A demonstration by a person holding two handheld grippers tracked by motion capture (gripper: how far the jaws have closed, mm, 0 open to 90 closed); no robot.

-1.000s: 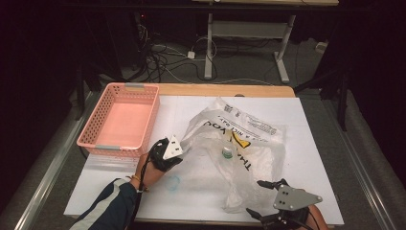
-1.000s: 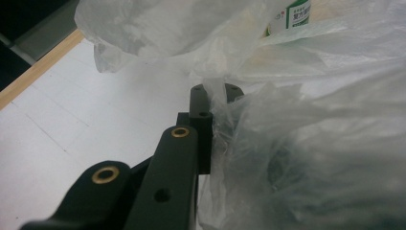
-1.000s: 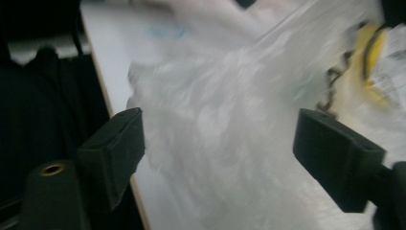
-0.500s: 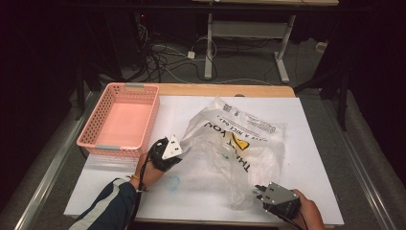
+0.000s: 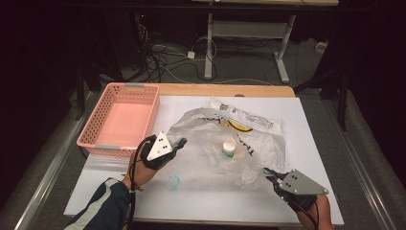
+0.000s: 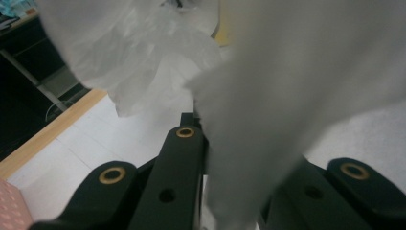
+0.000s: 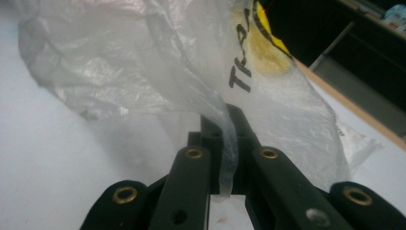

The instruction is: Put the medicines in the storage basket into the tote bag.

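A crumpled clear plastic bag (image 5: 239, 132) with black and yellow print lies on the white table cover (image 5: 335, 143). A small white jar (image 5: 229, 147) stands inside it. My left gripper (image 5: 181, 142) is shut on the bag's left edge; in the left gripper view the film (image 6: 287, 72) hangs from between the closed jaws (image 6: 197, 120). My right gripper (image 5: 266, 173) has just been closing and is now shut on the bag's near right corner. In the right gripper view a strip of the bag (image 7: 143, 57) is pinched at the tips (image 7: 222, 122).
A pink, empty mesh basket (image 5: 119, 120) stands at the left edge of the table. A small bluish clear thing (image 5: 173, 182) lies on the cover near my left hand. Cables and a desk frame are on the floor beyond the table.
My right gripper moved up and left to the bag's corner and went from open to shut on it. My left gripper stayed shut on the bag's left edge and rose slightly.
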